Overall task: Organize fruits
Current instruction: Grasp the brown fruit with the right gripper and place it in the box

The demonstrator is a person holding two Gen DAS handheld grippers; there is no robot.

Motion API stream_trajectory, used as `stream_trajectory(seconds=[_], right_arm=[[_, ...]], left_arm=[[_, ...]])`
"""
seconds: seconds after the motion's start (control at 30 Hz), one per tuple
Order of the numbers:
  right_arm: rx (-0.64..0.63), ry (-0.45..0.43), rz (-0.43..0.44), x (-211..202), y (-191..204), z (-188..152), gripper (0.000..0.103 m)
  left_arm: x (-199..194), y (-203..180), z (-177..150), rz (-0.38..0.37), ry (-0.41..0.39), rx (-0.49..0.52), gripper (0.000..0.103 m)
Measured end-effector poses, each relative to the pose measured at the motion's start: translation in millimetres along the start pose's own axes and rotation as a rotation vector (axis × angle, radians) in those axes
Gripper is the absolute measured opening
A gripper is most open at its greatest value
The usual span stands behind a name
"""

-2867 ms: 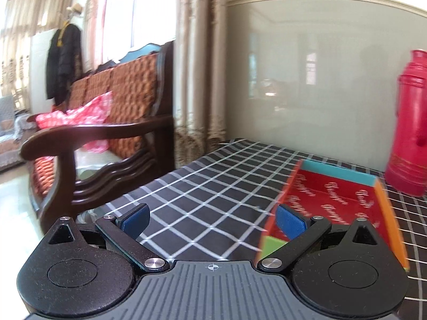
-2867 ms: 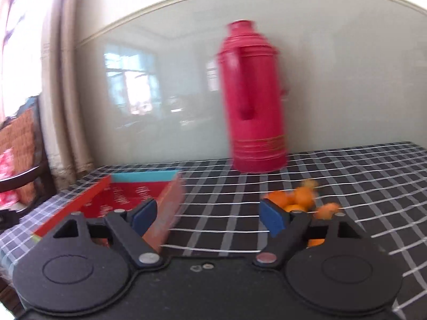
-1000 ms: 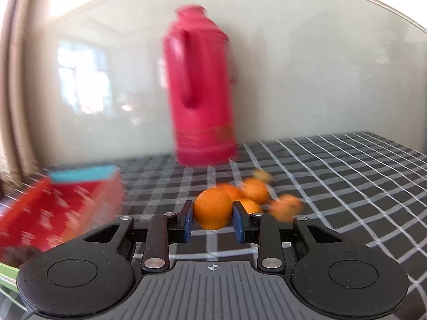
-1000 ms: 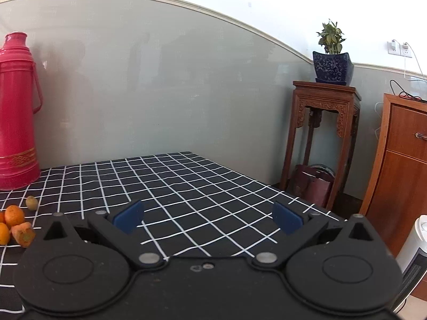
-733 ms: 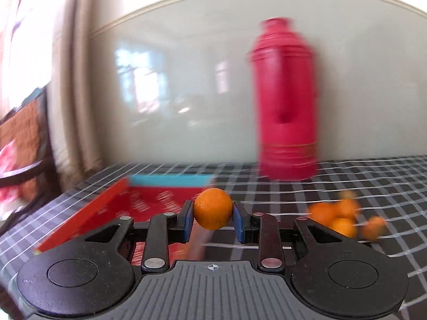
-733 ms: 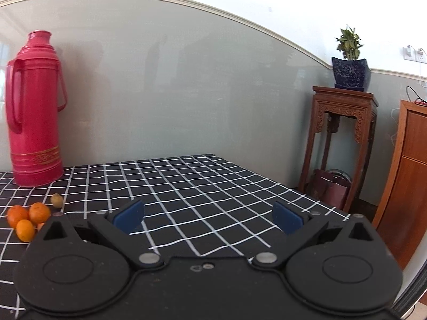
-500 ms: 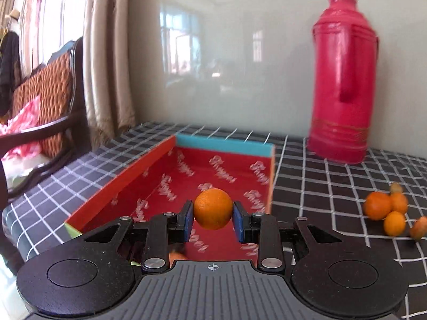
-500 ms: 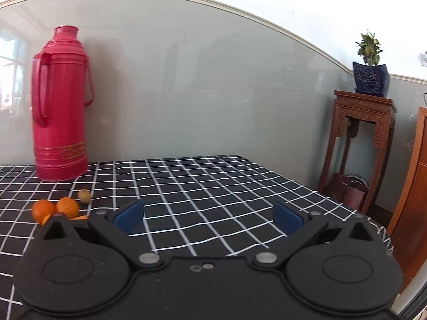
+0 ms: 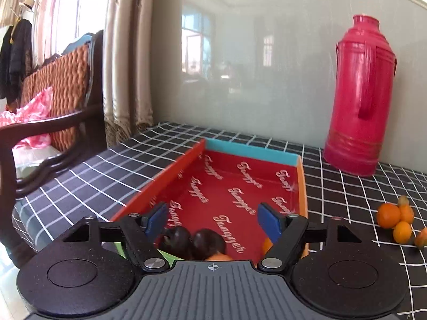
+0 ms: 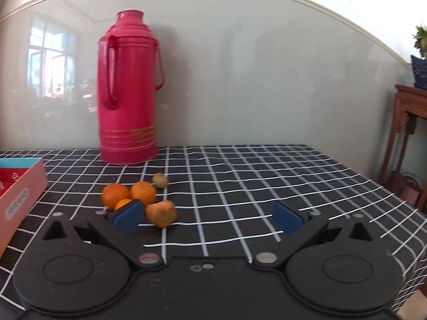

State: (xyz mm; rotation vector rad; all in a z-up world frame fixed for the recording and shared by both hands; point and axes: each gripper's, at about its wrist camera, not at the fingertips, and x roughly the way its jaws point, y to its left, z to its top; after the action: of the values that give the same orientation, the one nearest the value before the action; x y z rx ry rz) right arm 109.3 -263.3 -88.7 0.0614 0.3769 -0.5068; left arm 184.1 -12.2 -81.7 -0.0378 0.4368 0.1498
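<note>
Over the red box (image 9: 229,194), left claw (image 9: 213,220) just sprung apart, orange (image 9: 267,245) no longer clamped; right claw (image 10: 208,217) apart.

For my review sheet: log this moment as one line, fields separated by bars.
left tongs: just opened, empty, over red tray | tray: dark fruits, orange | right tongs: open, empty | loose oranges by thermos

Left wrist cam sits low over the red tray (image 9: 234,186), facing the thermos (image 9: 357,101). Right wrist cam faces the thermos (image 10: 128,93) from its right; both share it.
</note>
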Motion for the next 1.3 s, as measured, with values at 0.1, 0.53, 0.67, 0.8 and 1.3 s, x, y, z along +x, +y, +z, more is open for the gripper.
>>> stream_trajectory(seconds=[0.1, 0.53, 0.67, 0.8, 1.3], right_arm=[[0.006, 0.045, 0.055, 8.0, 4.9, -0.7, 0.097], [-0.086, 0.161, 0.113, 59.4, 31.4, 10.1, 0.069], [-0.088, 0.197, 0.110, 75.9, 27.9, 9.4, 0.065], [-0.039, 0.226, 0.107, 85.8, 20.1, 7.8, 0.058], [-0.018, 0.256, 0.095, 100.5, 27.8, 7.6, 0.031]], left_arm=[[-5.3, 12.9, 1.8, 0.048, -0.036, -0.001, 0.090], [-3.6, 92.6, 5.7, 0.243, -0.040, -0.115, 0.103], [-2.9, 116.0, 4.6, 0.304, -0.032, -0.158, 0.103], [0.5, 138.3, 3.8, 0.326, -0.014, -0.220, 0.103], [0.0, 153.3, -1.1, 0.362, -0.011, -0.221, 0.103]])
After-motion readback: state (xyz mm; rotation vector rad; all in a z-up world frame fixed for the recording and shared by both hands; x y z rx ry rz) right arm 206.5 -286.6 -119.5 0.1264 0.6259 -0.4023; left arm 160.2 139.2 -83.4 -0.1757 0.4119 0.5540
